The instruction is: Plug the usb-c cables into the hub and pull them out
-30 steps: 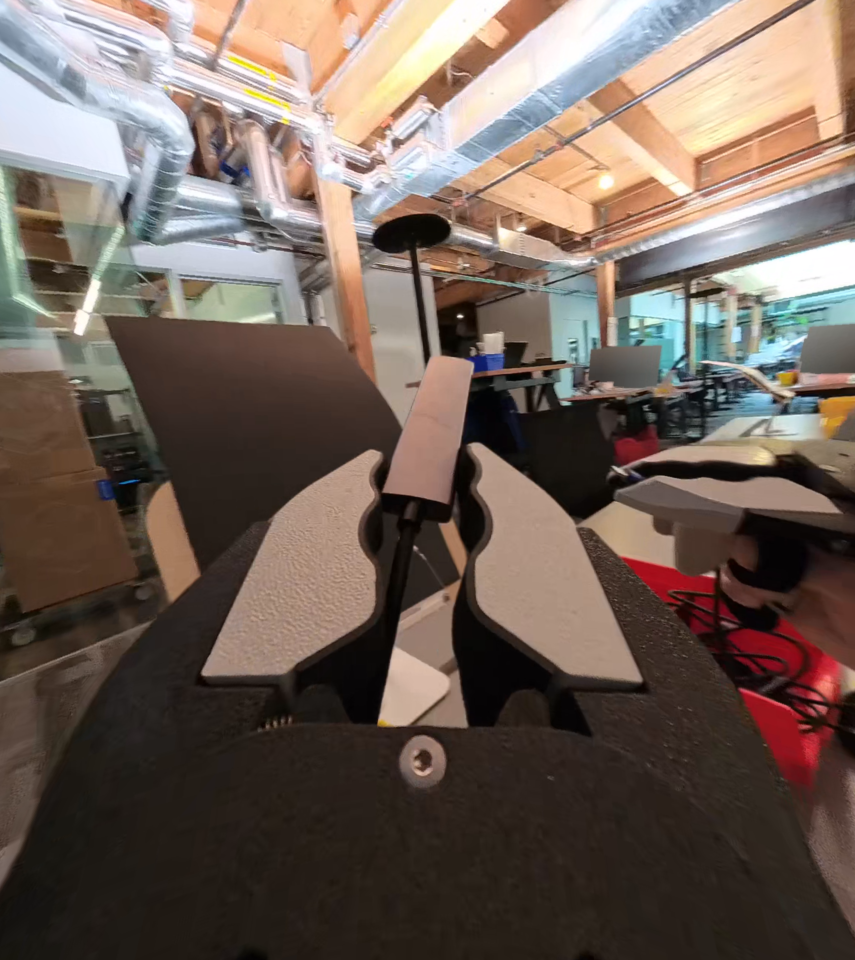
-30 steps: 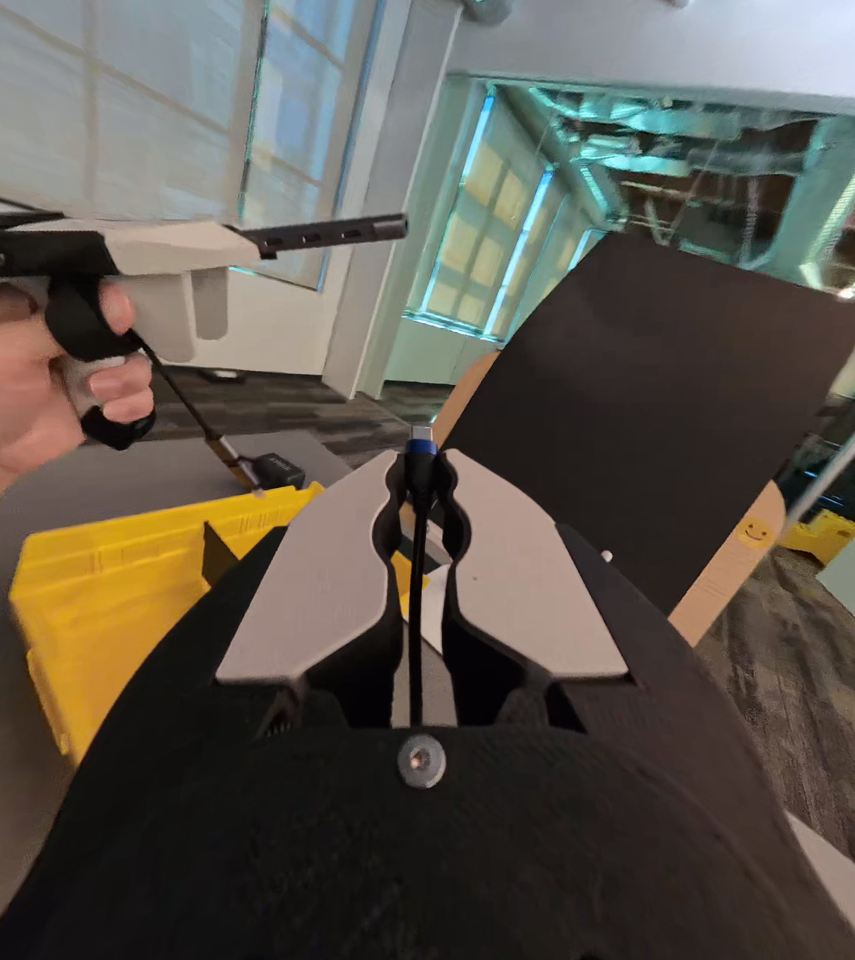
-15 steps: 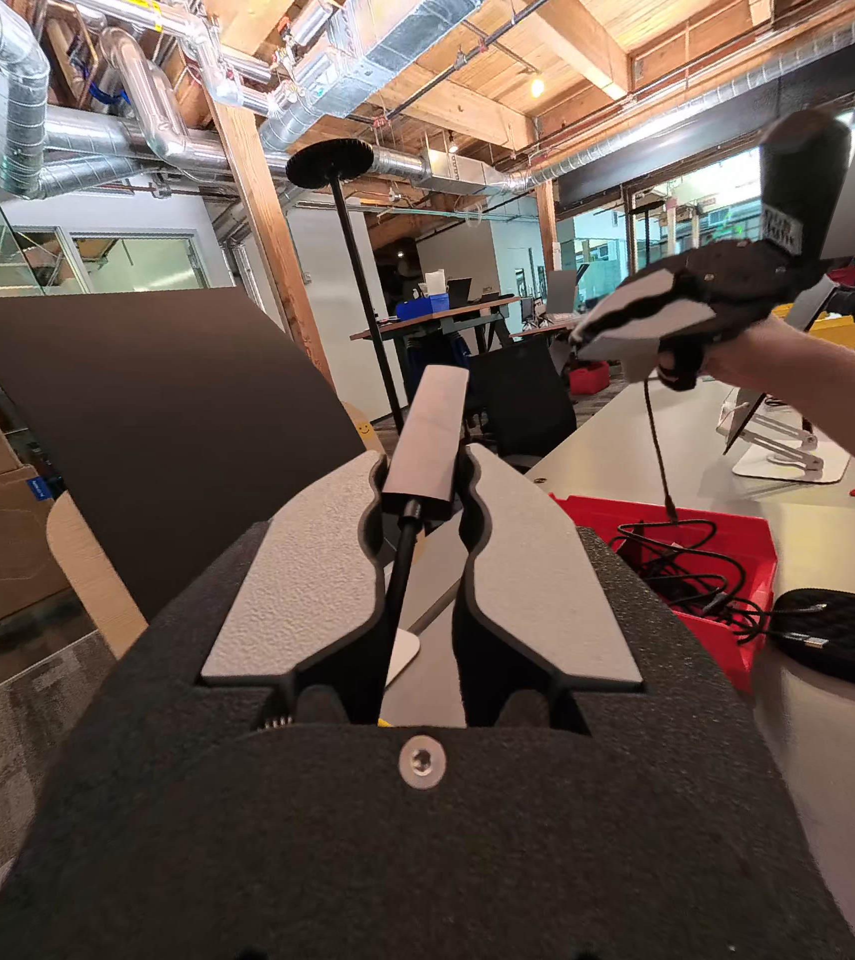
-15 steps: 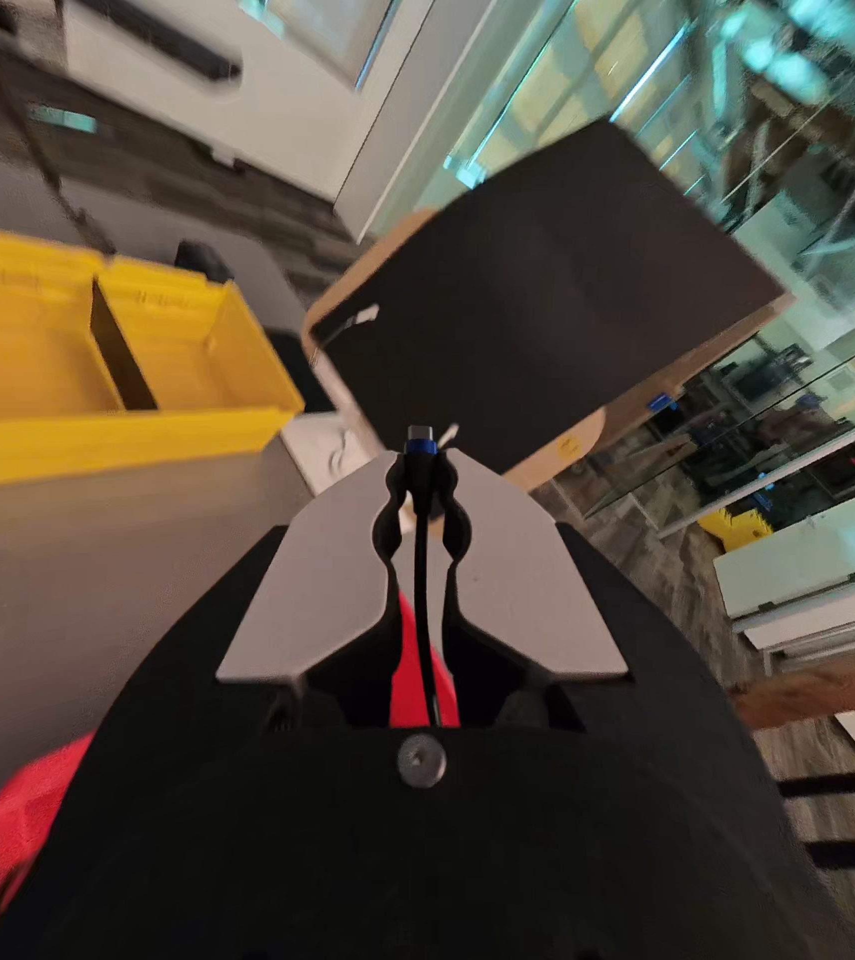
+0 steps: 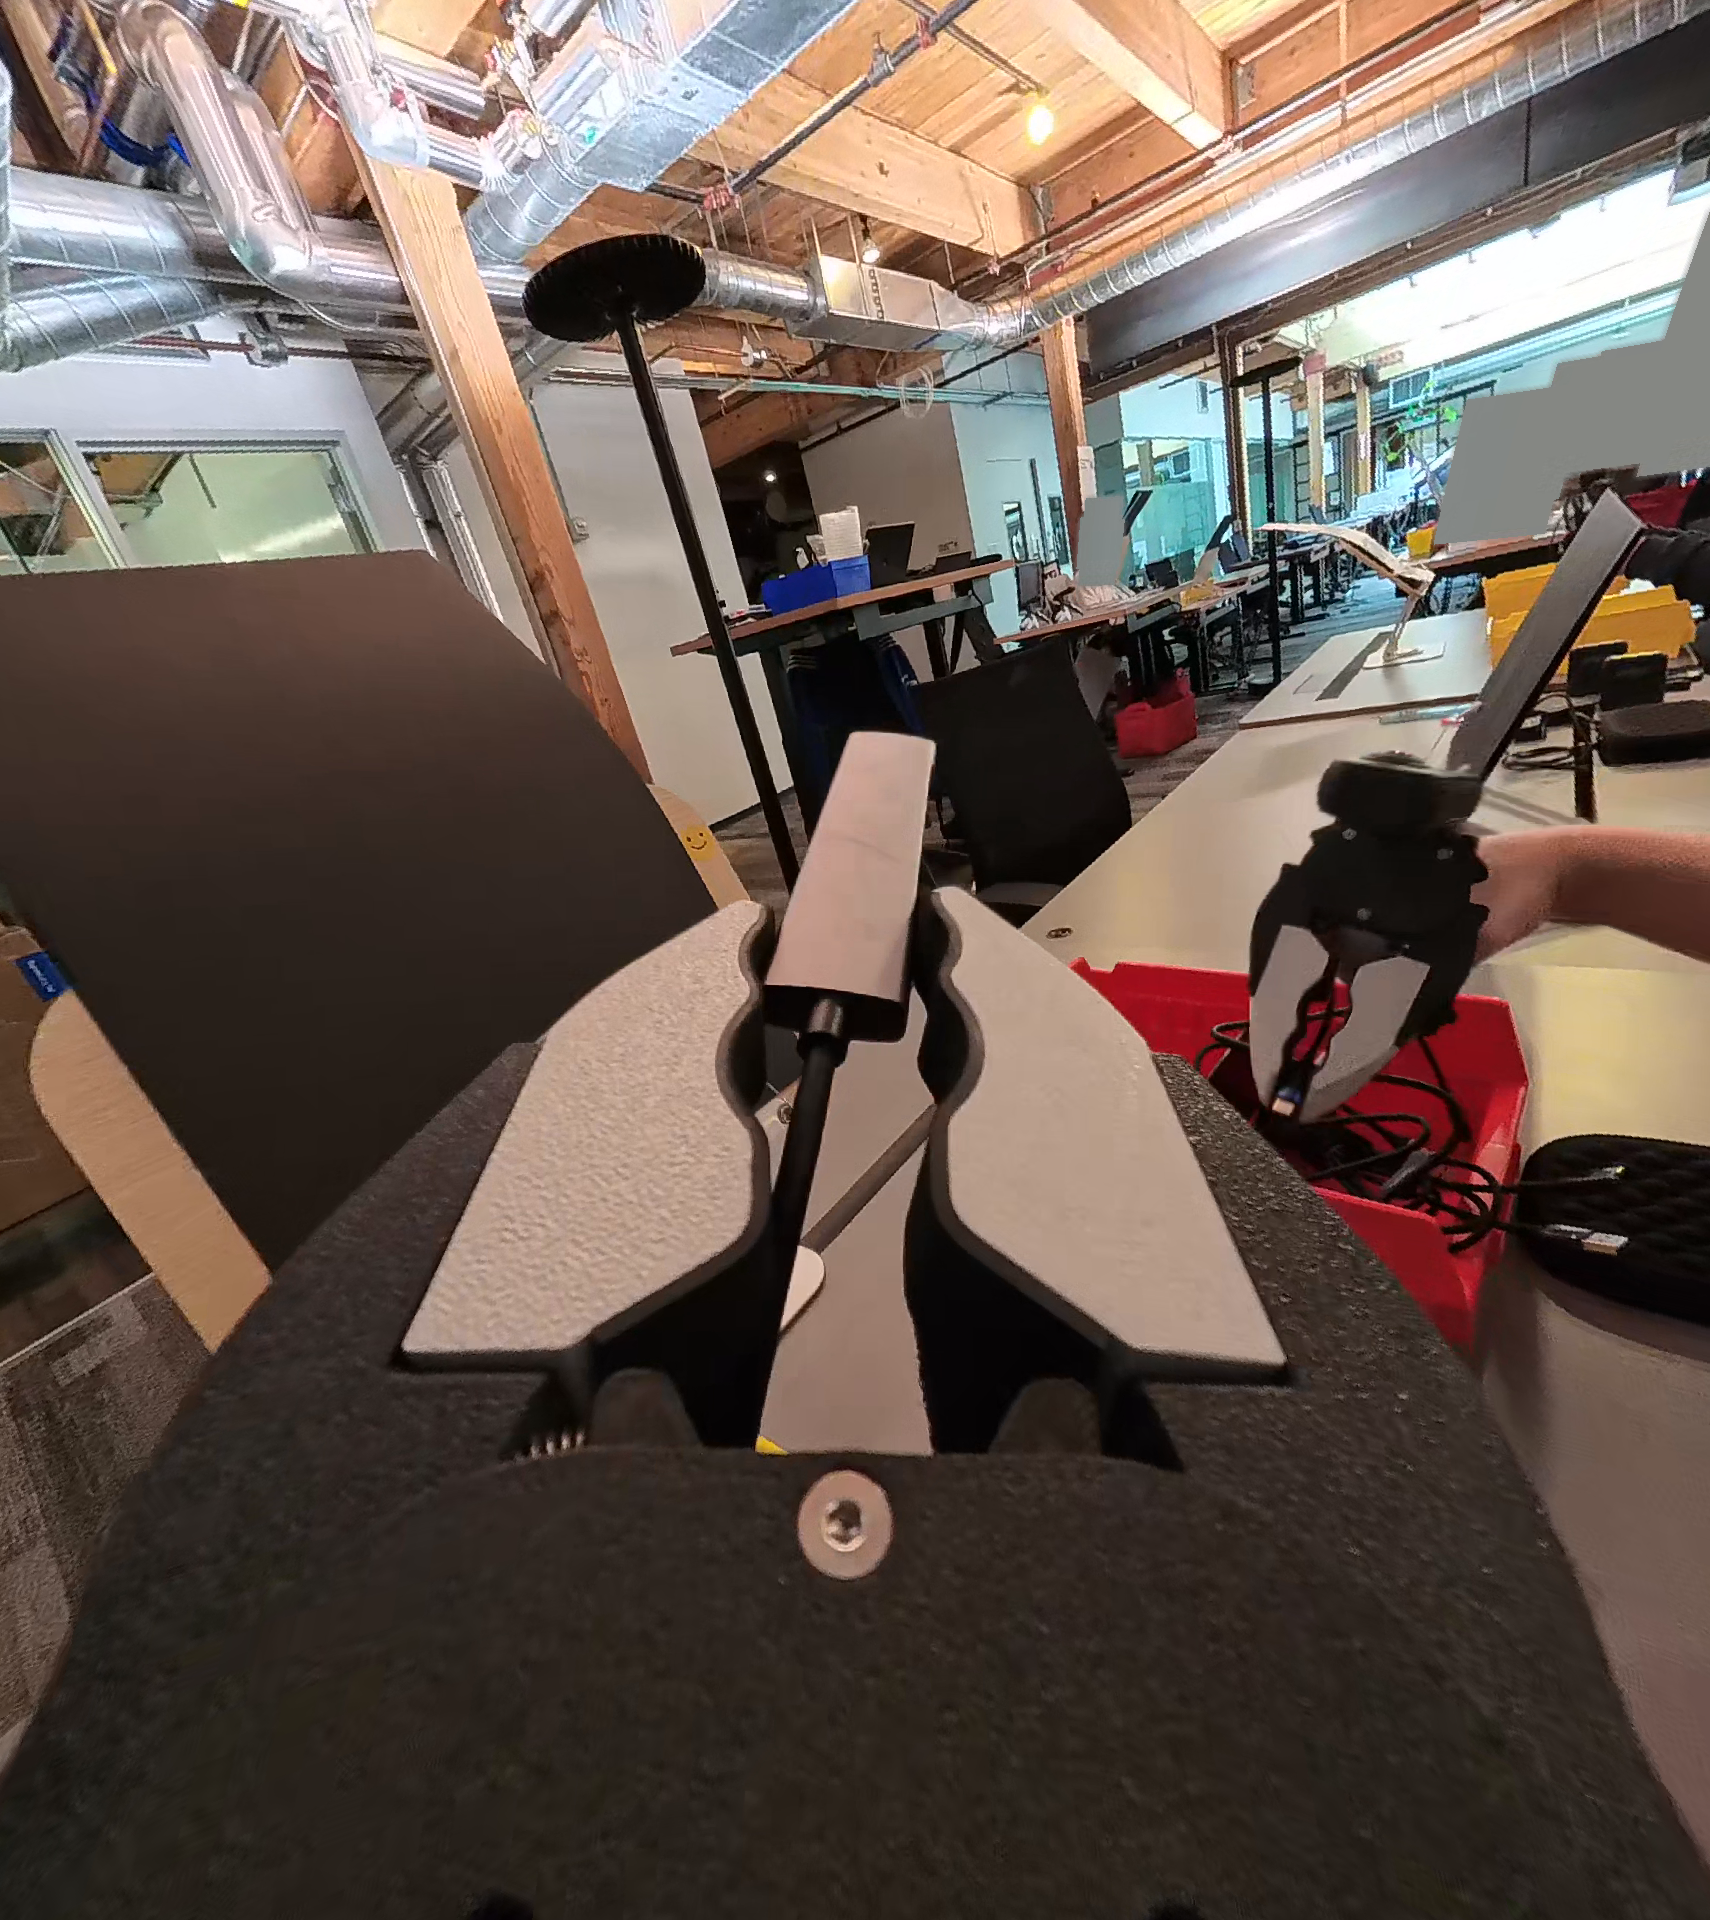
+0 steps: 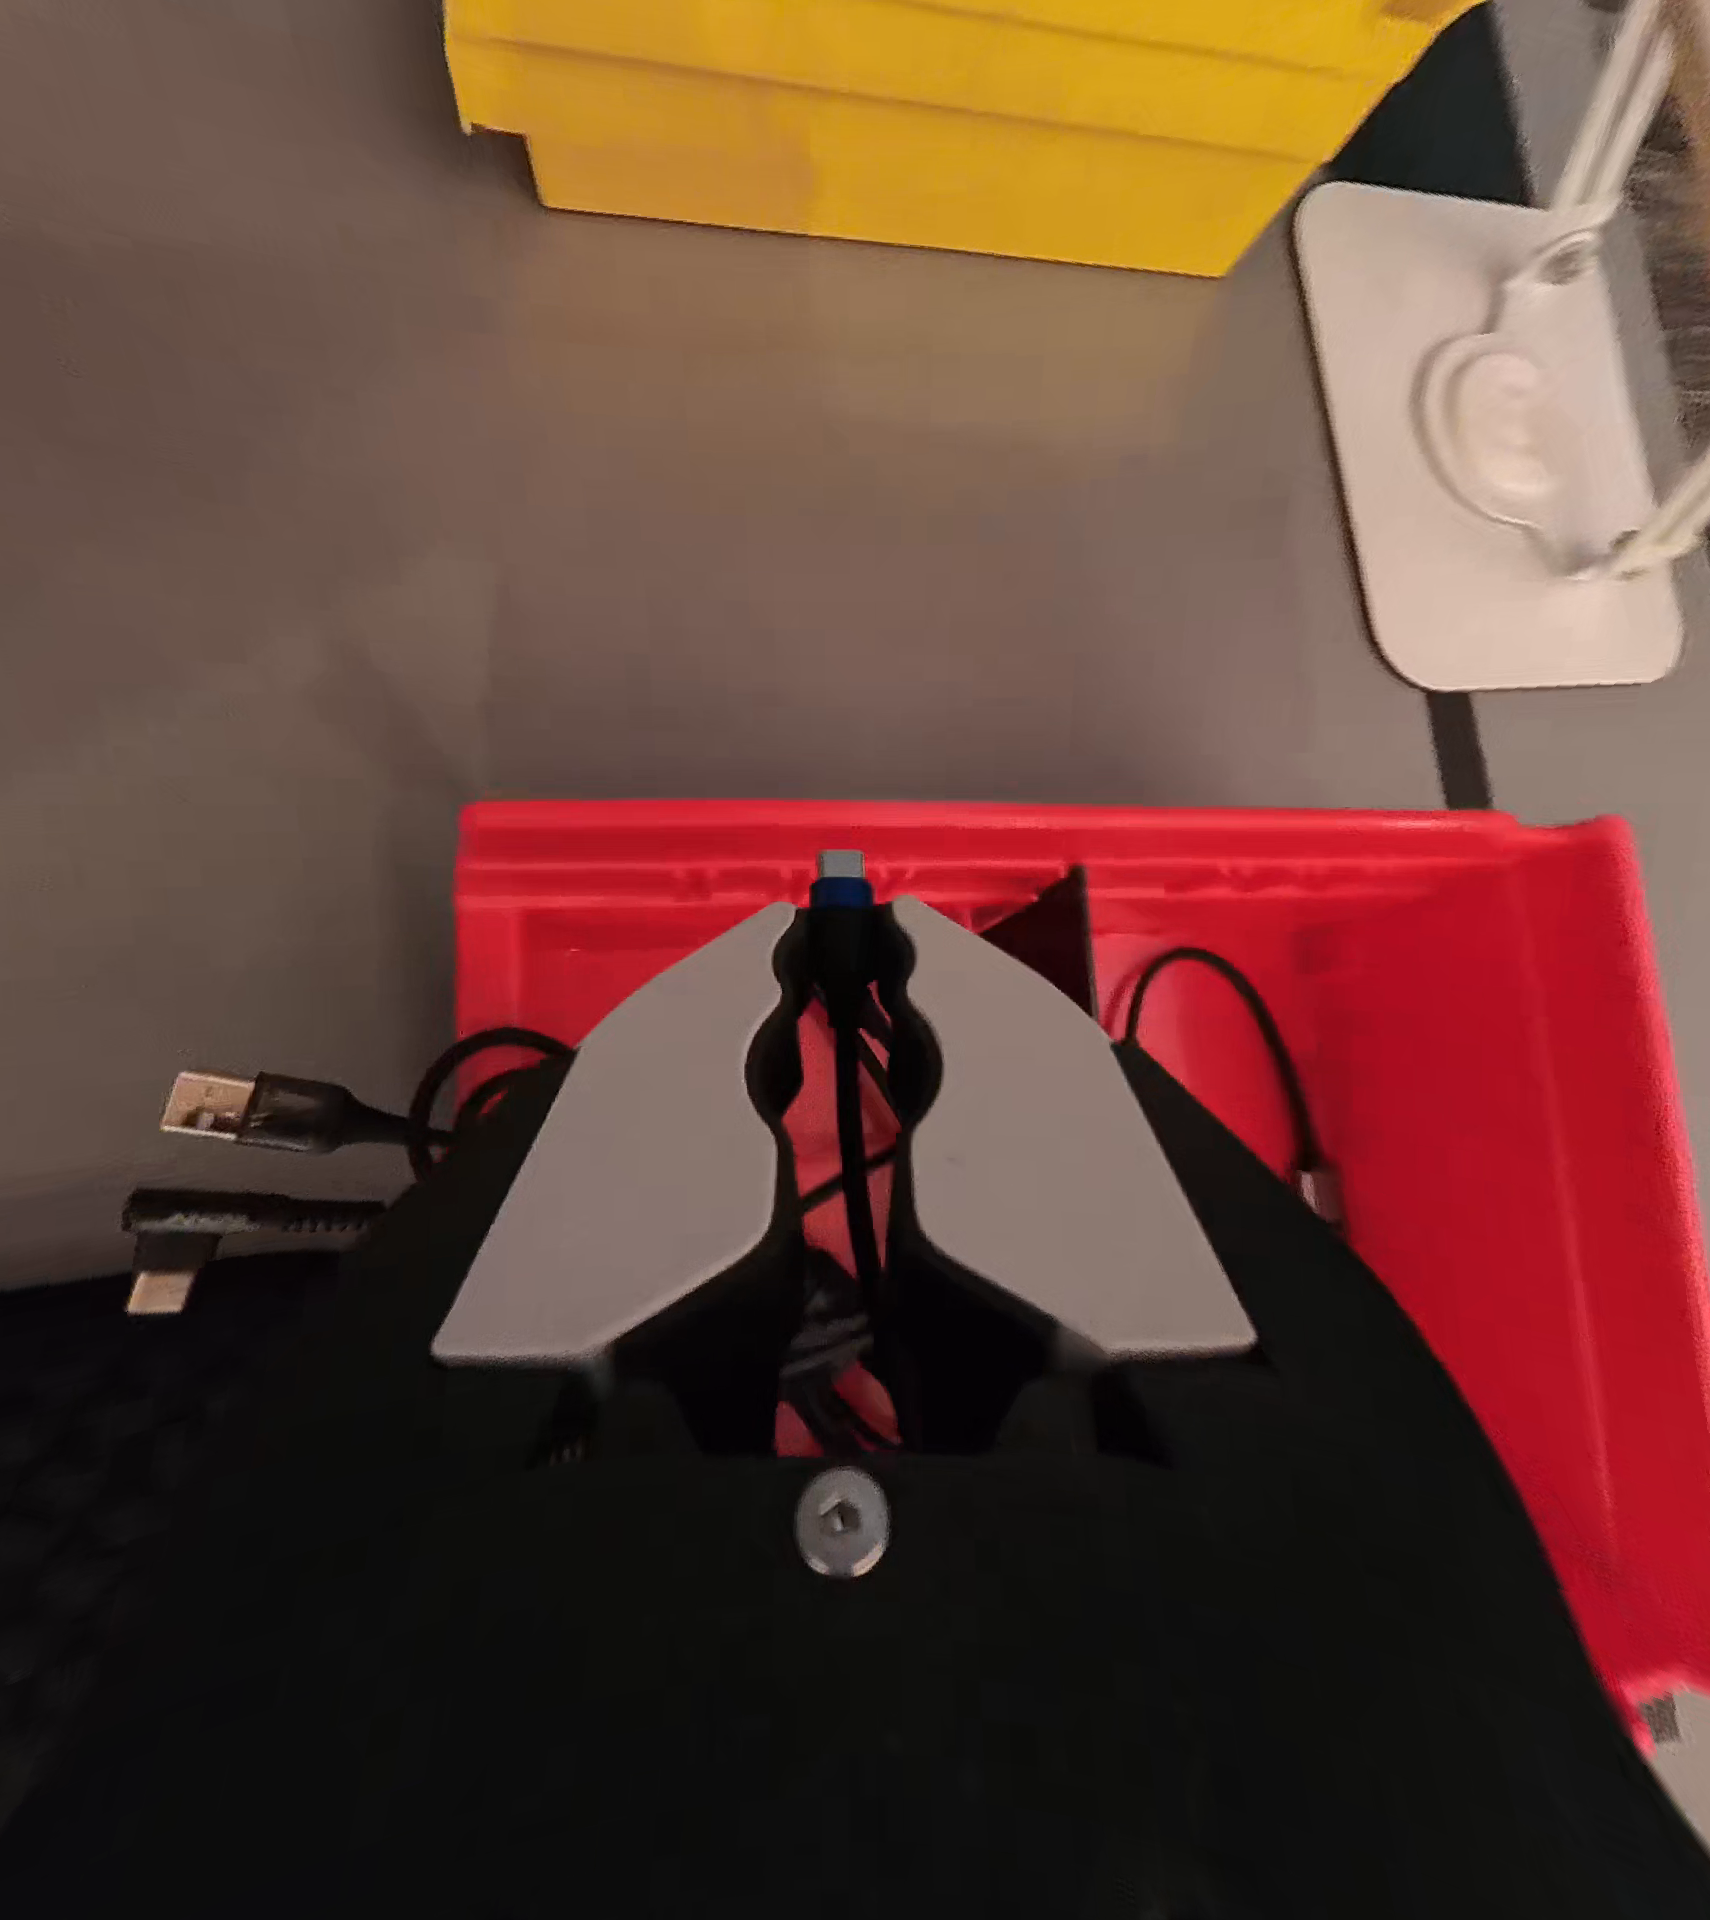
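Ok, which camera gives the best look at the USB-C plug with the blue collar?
The right wrist view: the plug sits clamped at the right hand-held gripper's tips, close, over the red bin. The left wrist view shows it only small and far off.

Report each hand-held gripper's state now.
Left hand-held gripper: closed on the grey hub.
Right hand-held gripper: closed on a usb-c cable.
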A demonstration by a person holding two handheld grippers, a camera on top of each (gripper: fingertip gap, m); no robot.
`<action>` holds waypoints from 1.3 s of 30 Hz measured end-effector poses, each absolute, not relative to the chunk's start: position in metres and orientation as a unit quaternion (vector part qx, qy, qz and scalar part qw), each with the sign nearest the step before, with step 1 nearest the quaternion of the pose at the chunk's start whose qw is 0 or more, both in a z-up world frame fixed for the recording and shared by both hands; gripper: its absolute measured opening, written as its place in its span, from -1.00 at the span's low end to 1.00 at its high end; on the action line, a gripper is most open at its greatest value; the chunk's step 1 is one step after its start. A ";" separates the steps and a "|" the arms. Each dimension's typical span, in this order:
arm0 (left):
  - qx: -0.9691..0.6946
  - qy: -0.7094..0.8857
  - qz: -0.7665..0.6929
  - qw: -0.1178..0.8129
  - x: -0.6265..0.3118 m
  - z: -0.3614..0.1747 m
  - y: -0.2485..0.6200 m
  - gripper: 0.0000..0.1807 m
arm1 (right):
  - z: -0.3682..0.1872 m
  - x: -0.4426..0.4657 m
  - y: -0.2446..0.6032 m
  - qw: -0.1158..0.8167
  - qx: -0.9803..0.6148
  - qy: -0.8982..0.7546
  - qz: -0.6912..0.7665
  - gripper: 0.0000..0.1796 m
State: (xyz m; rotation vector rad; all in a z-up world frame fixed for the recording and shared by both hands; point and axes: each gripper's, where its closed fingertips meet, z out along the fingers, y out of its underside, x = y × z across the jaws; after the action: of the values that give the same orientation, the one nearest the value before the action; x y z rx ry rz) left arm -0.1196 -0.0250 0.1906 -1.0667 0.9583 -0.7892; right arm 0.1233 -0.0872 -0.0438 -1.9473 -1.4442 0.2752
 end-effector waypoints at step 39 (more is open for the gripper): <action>-0.440 0.579 -0.380 0.572 -0.069 0.141 -0.061 -0.73 | 0.122 0.036 -0.088 0.563 -0.621 -0.541 0.061 -0.61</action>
State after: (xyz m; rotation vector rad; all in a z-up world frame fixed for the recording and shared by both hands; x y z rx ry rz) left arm -0.0690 -0.0612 0.1413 -1.0320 1.3581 -0.8915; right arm 0.0359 -0.0881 0.1223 -1.4627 -1.2739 0.1438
